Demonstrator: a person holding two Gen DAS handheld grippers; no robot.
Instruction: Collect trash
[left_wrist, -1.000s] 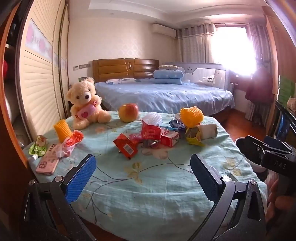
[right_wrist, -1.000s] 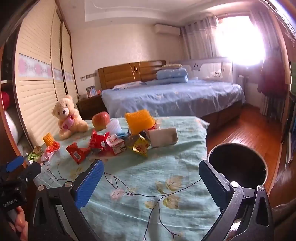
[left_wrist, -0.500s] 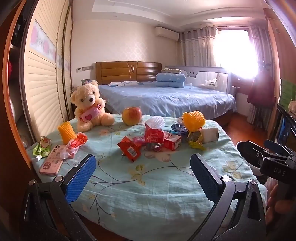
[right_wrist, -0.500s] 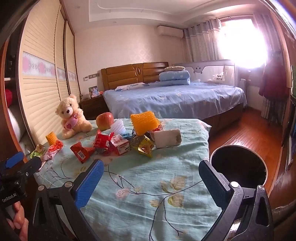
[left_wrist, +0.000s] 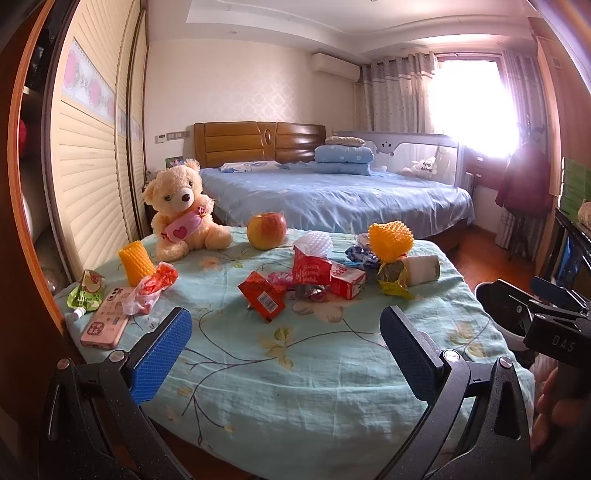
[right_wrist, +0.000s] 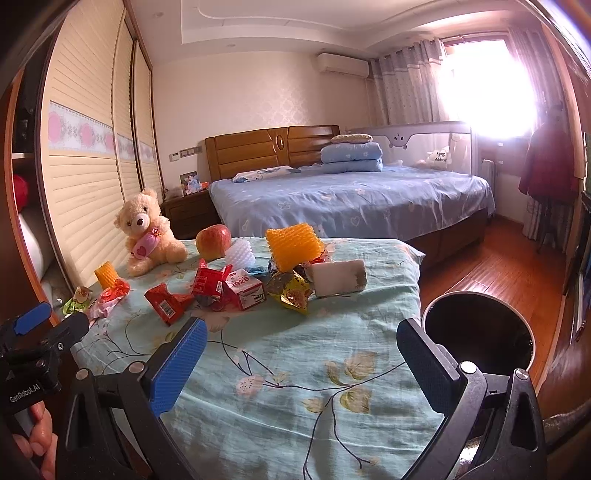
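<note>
Trash lies in the middle of a table with a light blue flowered cloth (left_wrist: 295, 354): a red wrapper (left_wrist: 263, 295), red cartons (left_wrist: 325, 273), a yellow foil wrapper (left_wrist: 393, 280), a yellow foam net (left_wrist: 390, 237), a white foam net (left_wrist: 314, 243) and a white roll (left_wrist: 421, 269). The same pile shows in the right wrist view (right_wrist: 236, 284). A dark round bin (right_wrist: 480, 332) stands at the table's right side. My left gripper (left_wrist: 284, 350) is open and empty, short of the pile. My right gripper (right_wrist: 303, 354) is open and empty, between the pile and the bin.
A teddy bear (left_wrist: 183, 206), an apple (left_wrist: 266, 230), a pink phone (left_wrist: 107, 323), a green pouch (left_wrist: 86, 293), an orange foam net (left_wrist: 136, 262) and an orange-red bag (left_wrist: 155, 286) lie on the table's left and back. A wardrobe (left_wrist: 85, 147) stands left, a bed (left_wrist: 332, 195) behind.
Both grippers have drawn back and lowered slightly, so the table and pile sit a bit farther and higher in view. Both stay open. Nothing on the table moved.
</note>
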